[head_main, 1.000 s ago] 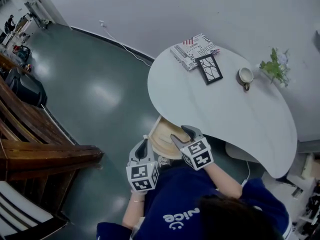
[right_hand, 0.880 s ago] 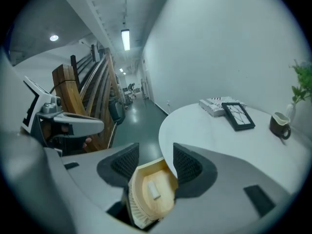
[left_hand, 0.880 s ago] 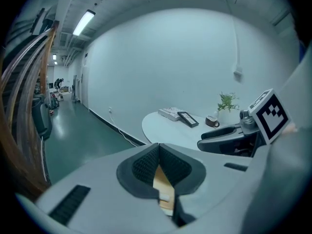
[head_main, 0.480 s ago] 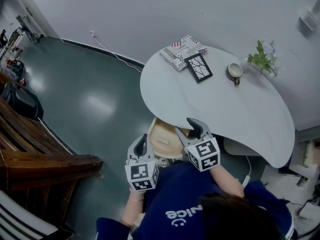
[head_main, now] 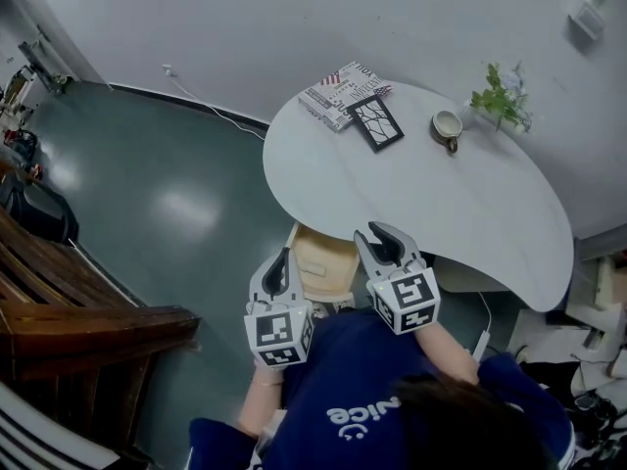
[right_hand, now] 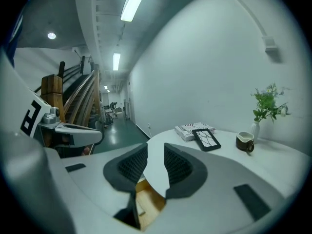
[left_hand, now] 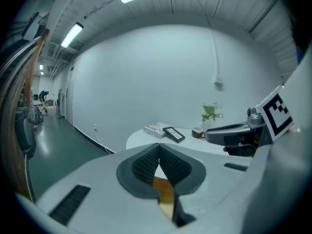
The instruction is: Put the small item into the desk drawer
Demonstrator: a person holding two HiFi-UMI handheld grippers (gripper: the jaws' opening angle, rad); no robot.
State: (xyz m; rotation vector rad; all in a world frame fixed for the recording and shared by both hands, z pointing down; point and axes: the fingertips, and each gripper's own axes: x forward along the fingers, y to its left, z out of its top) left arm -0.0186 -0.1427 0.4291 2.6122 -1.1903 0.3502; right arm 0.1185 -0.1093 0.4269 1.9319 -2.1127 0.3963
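Both grippers are rising away from the open wooden drawer (head_main: 319,255) under the white desk (head_main: 431,199). The right gripper (head_main: 378,239) is half closing its fingers on nothing. The left gripper (head_main: 281,262) is pressing its fingers together, empty. The small item (right_hand: 139,212) is lying in the drawer below the right fingers, a pale flat sliver.

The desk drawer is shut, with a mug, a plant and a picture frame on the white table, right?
Not shut: the head view shows the drawer pulled open under the near edge of the table. The mug, plant and picture frame are on the table.
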